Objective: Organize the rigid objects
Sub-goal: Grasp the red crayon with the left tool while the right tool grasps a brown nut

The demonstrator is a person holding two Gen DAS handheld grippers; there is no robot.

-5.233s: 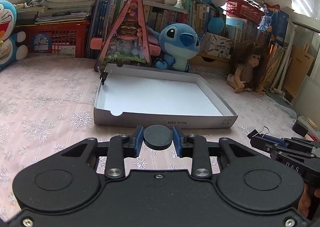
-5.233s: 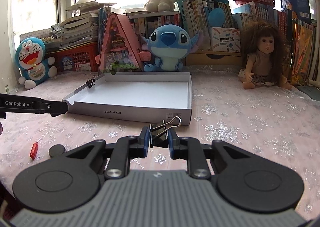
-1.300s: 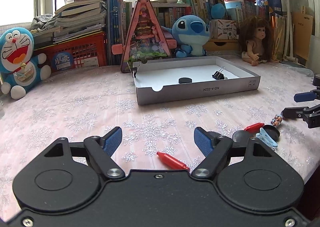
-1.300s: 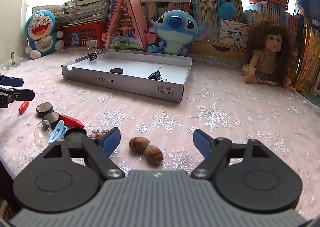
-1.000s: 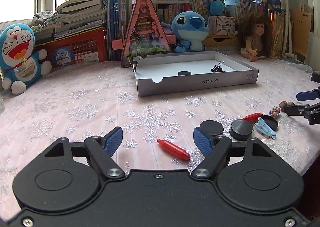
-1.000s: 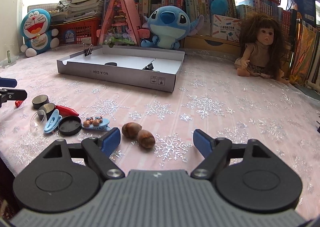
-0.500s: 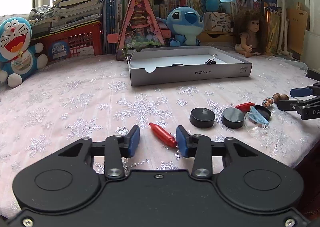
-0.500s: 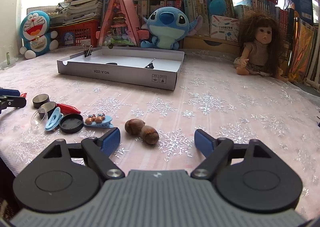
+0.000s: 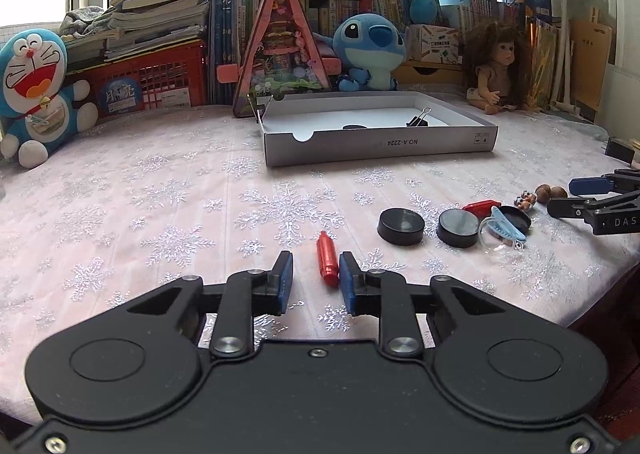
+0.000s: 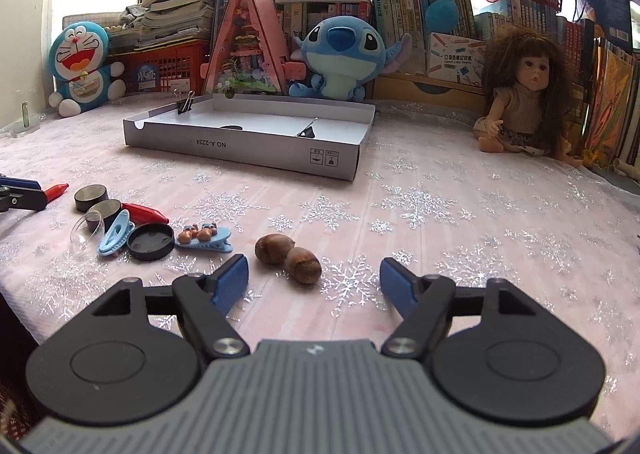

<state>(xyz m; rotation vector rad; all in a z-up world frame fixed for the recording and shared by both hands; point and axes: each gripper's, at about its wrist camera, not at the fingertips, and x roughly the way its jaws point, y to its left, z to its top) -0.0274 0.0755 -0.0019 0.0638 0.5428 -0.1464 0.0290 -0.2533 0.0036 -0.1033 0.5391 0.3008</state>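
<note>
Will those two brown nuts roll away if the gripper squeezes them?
Probably a bit. The two brown nuts look round and smooth, so they could squirt sideways on the tablecloth. They seem hard and likely light. The right gripper stands wide around them, not touching; catching both looks tricky, since they lie side by side.

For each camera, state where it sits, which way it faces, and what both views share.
Left wrist: on the left gripper, facing across the table to the white box; fingers shut on a red crayon.
Right wrist: on the right gripper, facing likewise; jaws just closing, two nuts between the tips, untouched.
Shared: white box, black discs.
</note>
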